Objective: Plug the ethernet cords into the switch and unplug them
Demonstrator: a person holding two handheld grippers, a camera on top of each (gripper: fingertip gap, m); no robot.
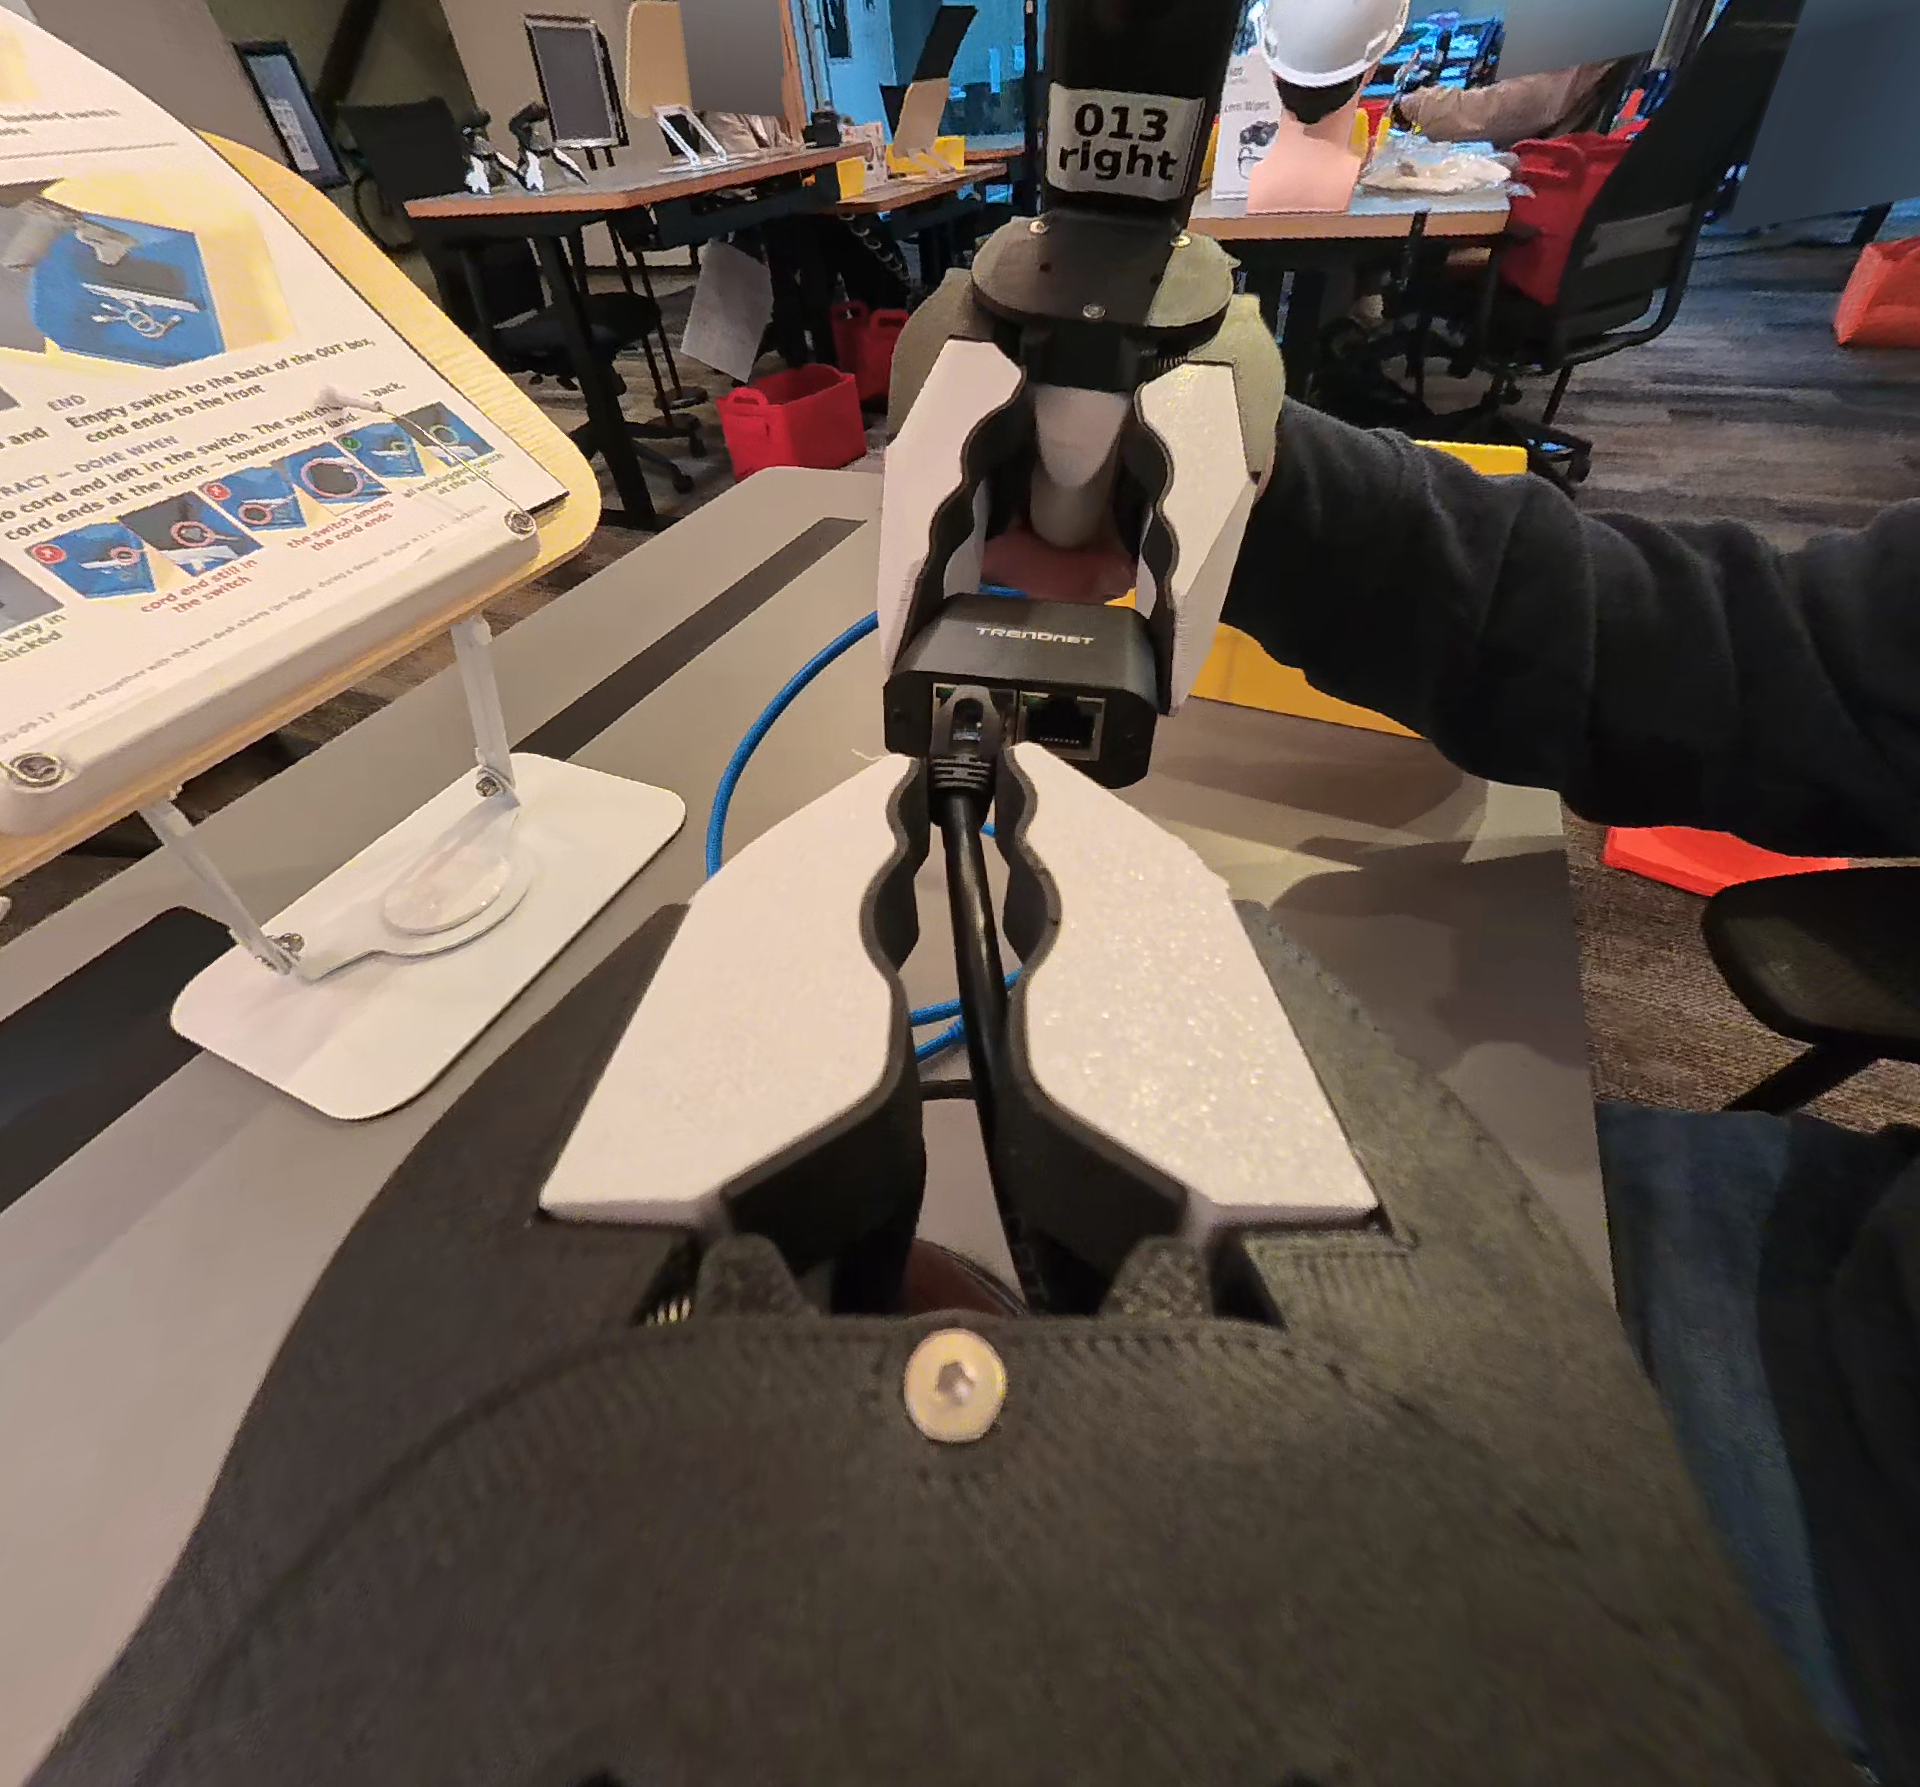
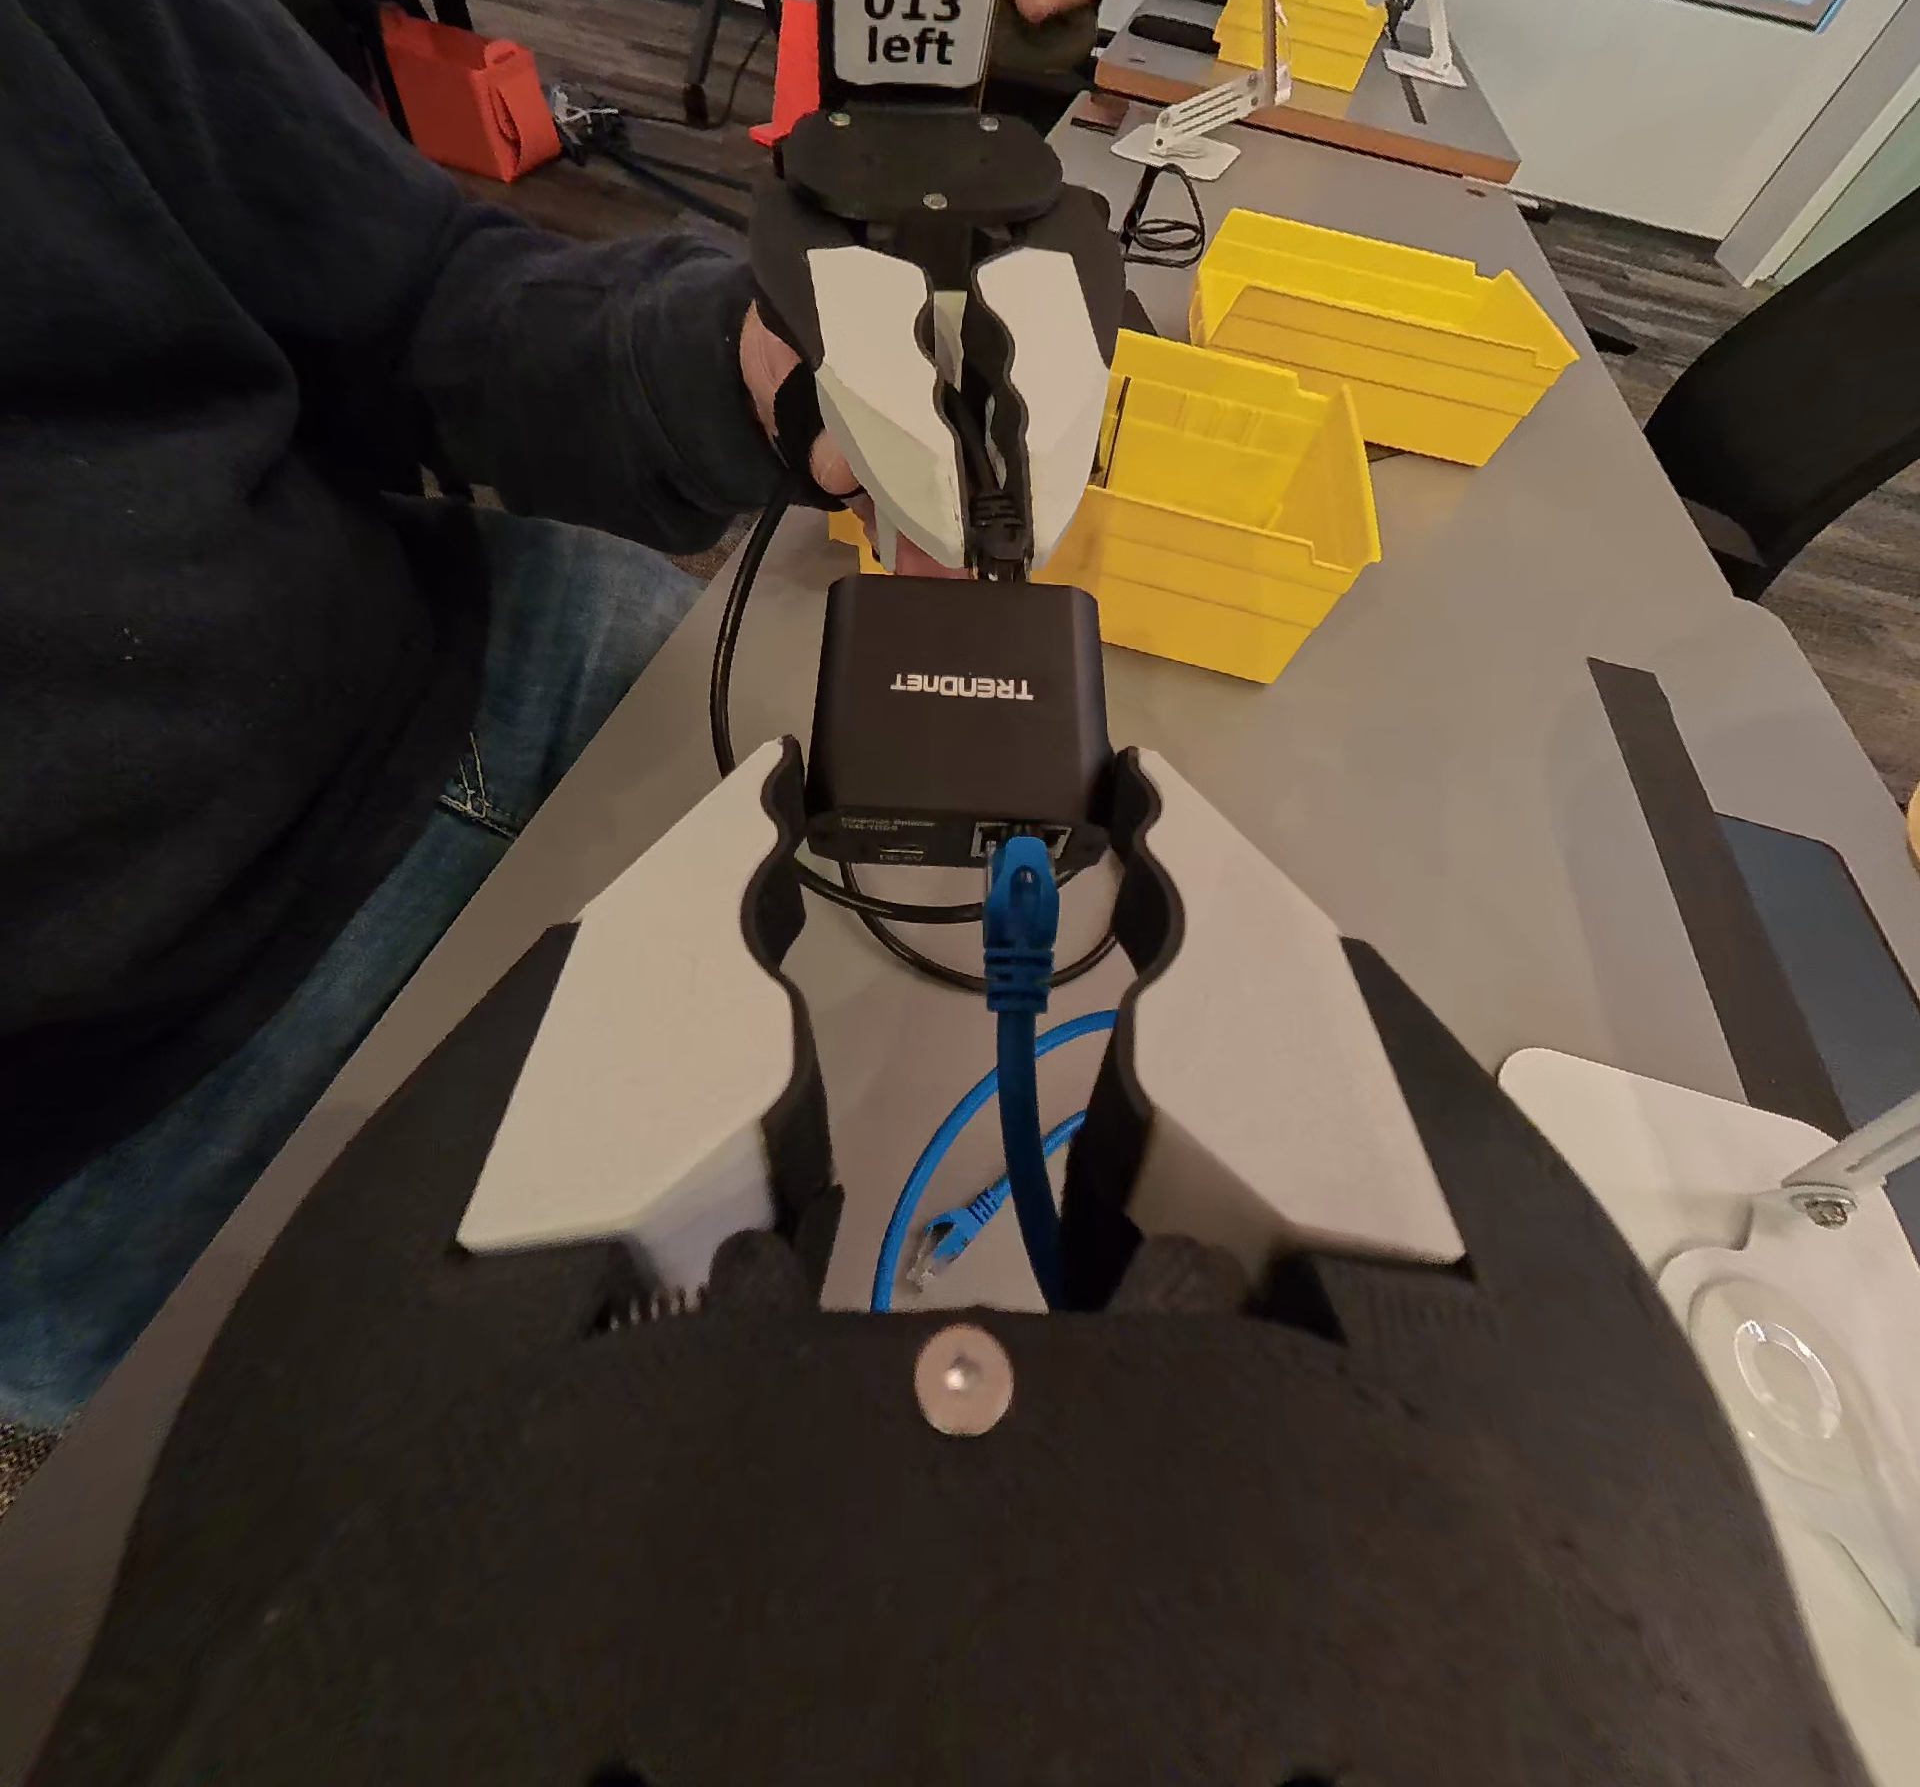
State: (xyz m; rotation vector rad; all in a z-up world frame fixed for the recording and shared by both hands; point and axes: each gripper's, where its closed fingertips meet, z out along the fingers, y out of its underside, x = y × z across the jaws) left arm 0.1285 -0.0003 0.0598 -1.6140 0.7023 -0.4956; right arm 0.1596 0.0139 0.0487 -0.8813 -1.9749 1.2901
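On the long grey table stand yellow plastic bins. The right gripper clamps the small black box-shaped switch by its sides, above the tabletop. The left gripper, nearly closed, pinches the black ethernet cord whose plug sits in a switch port. A blue ethernet cord is plugged into the opposite face.

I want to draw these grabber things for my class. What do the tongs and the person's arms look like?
Each of the tongs, left and right, has two chunky white fingers with wavy black inner edges, set in a black ribbed plastic body with a silver screw. A black post on top carries a white label. The arms wear dark navy sleeves, with a black fingerless glove.
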